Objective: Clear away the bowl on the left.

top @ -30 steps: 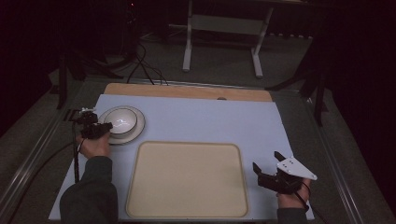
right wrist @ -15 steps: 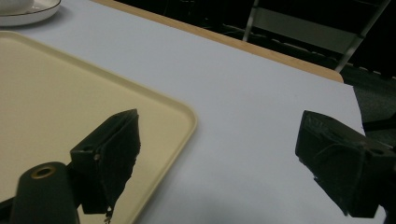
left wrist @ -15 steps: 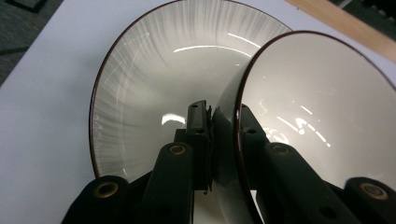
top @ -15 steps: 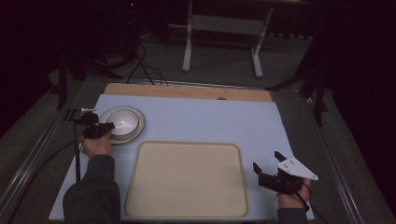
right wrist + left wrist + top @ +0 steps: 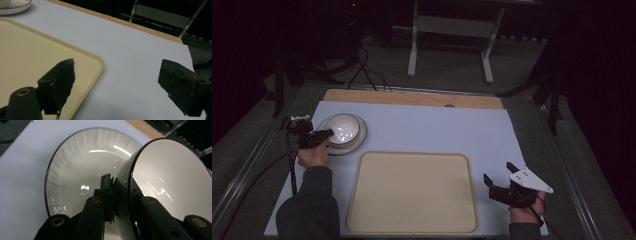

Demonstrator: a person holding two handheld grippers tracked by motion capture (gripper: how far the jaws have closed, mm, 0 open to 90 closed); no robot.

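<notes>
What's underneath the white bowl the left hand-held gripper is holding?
A larger white plate lies under the bowl, on the pale blue table cover. The bowl and the left hand-held gripper cover part of the plate.

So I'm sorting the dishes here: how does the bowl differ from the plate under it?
The bowl is deep and smooth inside, while the plate is shallow with fine radial streaks. The bowl is tilted up on edge, its wall clamped by the left gripper; the plate lies flat on the table, ungripped. In the high view the bowl looks smaller across than the plate. Both are glossy white with a thin dark rim.
</notes>
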